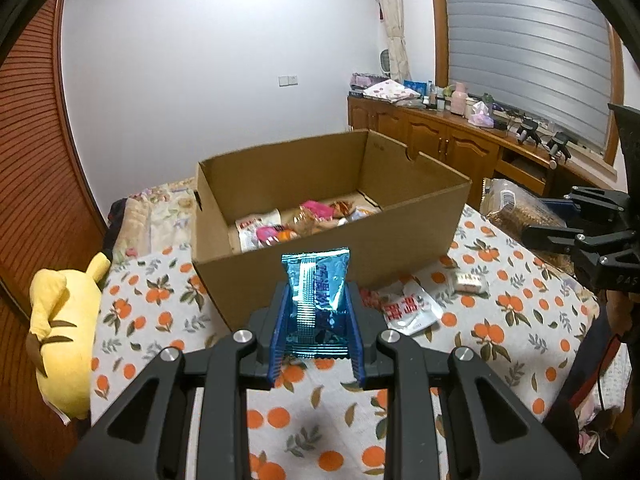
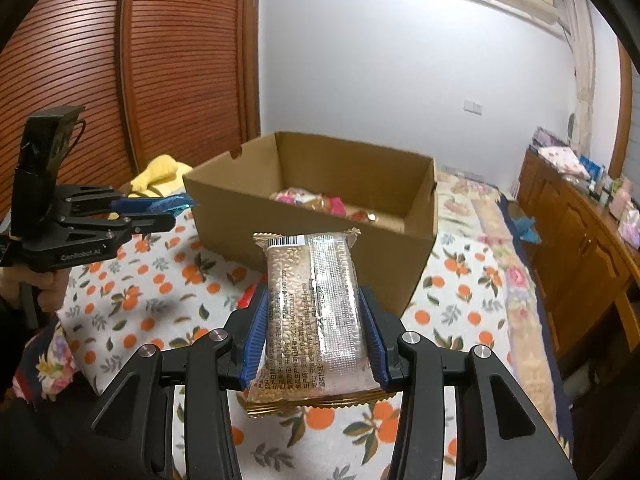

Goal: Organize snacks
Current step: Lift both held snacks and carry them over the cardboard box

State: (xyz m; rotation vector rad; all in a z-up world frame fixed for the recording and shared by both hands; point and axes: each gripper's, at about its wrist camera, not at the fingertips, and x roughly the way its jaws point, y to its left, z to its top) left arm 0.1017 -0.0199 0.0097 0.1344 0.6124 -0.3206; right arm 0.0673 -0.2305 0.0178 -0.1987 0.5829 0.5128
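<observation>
My left gripper was clamped on a shiny blue foil snack packet just short of the open brown cardboard box. My right gripper pinched a gold-edged clear grain-bar packet. Carrying step, I judged; next, lift both over the box's near wall and release.

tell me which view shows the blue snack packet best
The left wrist view: the blue snack packet stands face-on between the left gripper fingers, printing visible. The right wrist view shows only its thin edge, off to the side near the cardboard box.
</observation>
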